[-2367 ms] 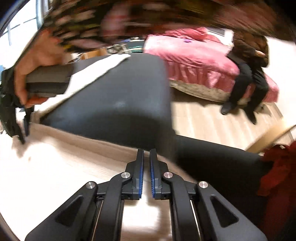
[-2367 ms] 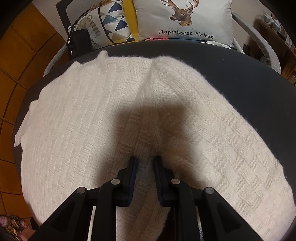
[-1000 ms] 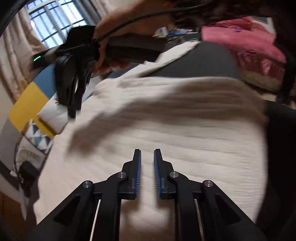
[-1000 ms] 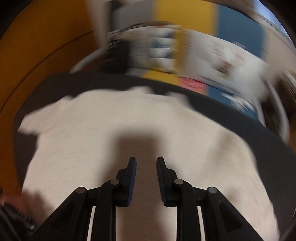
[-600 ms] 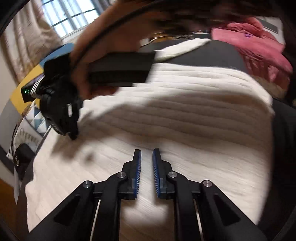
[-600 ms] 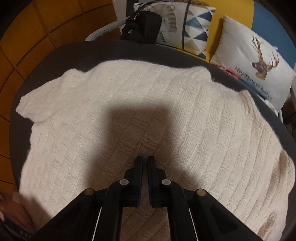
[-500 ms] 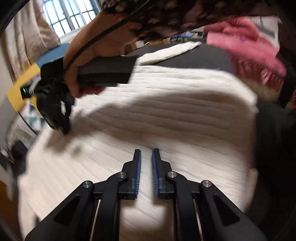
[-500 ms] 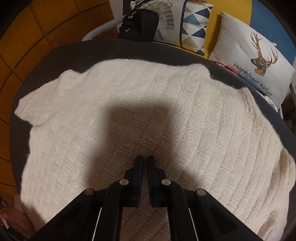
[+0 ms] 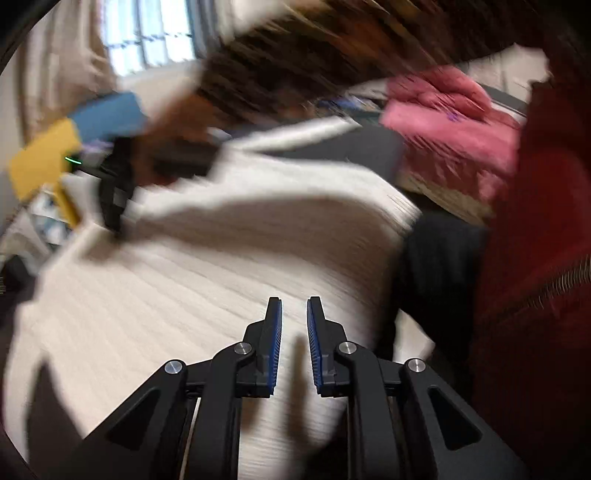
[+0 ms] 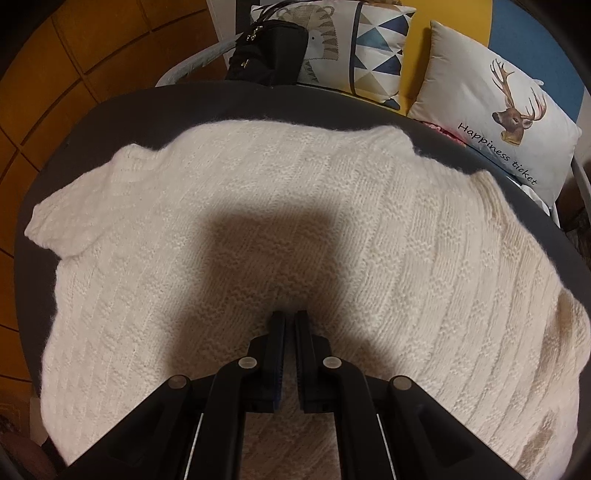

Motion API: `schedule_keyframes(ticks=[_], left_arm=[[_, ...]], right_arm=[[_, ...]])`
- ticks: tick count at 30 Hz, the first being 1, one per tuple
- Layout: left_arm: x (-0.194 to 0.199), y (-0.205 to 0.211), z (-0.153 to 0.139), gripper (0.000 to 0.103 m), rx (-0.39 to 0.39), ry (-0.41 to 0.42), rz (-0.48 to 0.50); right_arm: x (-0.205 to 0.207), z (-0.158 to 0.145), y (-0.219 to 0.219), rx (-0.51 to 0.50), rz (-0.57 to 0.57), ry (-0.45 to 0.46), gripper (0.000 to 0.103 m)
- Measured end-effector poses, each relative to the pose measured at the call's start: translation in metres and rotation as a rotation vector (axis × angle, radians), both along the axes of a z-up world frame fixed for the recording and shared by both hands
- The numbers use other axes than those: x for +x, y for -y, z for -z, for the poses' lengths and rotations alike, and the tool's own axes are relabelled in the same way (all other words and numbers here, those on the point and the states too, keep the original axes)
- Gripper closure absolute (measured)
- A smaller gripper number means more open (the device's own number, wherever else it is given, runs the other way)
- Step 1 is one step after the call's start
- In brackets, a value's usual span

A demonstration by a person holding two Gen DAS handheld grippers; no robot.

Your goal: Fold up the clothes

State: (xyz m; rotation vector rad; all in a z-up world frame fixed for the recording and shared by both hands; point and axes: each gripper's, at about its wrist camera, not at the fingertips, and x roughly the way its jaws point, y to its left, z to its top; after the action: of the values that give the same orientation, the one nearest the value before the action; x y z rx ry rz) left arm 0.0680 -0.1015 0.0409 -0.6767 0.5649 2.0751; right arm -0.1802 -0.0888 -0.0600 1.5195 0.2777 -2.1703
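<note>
Blurring left view; sweater [image 10: 369, 221] edges cut off near right gripper [image 10: 290, 321].

A home bedroom: a pink-covered bed [image 9: 454, 147], with patterned cushions [image 10: 495, 110] and a curtained window [image 9: 147, 33] across from it.

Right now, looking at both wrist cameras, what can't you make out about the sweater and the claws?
- Left wrist view: motion blur smears the cream knitted sweater and the right claw; whether it grips is unreadable.
- Right wrist view: the right claw and its shadow hide the knit beneath, so pinched fabric is unclear.
- Right wrist view: the sweater's near hem is cut off by the lower edge.
</note>
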Motion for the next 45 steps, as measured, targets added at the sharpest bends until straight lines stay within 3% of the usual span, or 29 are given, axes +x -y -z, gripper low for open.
schedule_keyframes(ticks=[4, 13, 22, 25, 28, 30, 33, 34, 37, 40, 45], left_arm=[[-0.082, 0.019, -0.007, 0.087, -0.098, -0.134, -0.287], [-0.217, 0.040, 0.037, 0.087, -0.242, 0.015, -0.590], [-0.088, 0.017, 0.036, 0.087, -0.341, -0.141, -0.264], [-0.057, 0.024, 0.036, 0.087, -0.354, -0.178, -0.283], [-0.038, 0.034, 0.039, 0.086, -0.318, -0.137, -0.295], [-0.034, 0.036, 0.041, 0.087, -0.289, -0.129, -0.334], [-0.042, 0.038, 0.040, 0.086, -0.230, -0.083, -0.376], [-0.044, 0.039, 0.040, 0.086, -0.215, -0.073, -0.385], [-0.044, 0.044, 0.042, 0.086, -0.170, -0.046, -0.416], [-0.042, 0.050, 0.044, 0.086, -0.118, -0.018, -0.452], [-0.037, 0.057, 0.050, 0.086, -0.043, -0.020, -0.500]], right_arm=[[0.008, -0.004, -0.004, -0.020, 0.020, 0.001, 0.100], [0.002, 0.003, -0.002, -0.030, 0.043, 0.006, 0.100], [-0.008, 0.008, -0.007, -0.073, 0.058, 0.025, 0.100], [-0.011, 0.009, -0.007, -0.085, 0.068, 0.023, 0.100], [-0.022, 0.009, -0.001, -0.039, 0.083, 0.023, 0.100], [-0.018, -0.010, 0.016, 0.013, 0.117, -0.072, 0.092], [-0.004, -0.036, 0.066, -0.128, -0.034, -0.119, 0.093], [-0.001, -0.037, 0.090, -0.118, -0.106, -0.108, 0.093], [0.010, -0.028, 0.153, -0.081, -0.255, -0.086, 0.093], [0.004, 0.003, 0.190, -0.045, -0.266, 0.009, 0.096], [-0.010, 0.011, 0.211, 0.000, -0.241, -0.022, 0.099]])
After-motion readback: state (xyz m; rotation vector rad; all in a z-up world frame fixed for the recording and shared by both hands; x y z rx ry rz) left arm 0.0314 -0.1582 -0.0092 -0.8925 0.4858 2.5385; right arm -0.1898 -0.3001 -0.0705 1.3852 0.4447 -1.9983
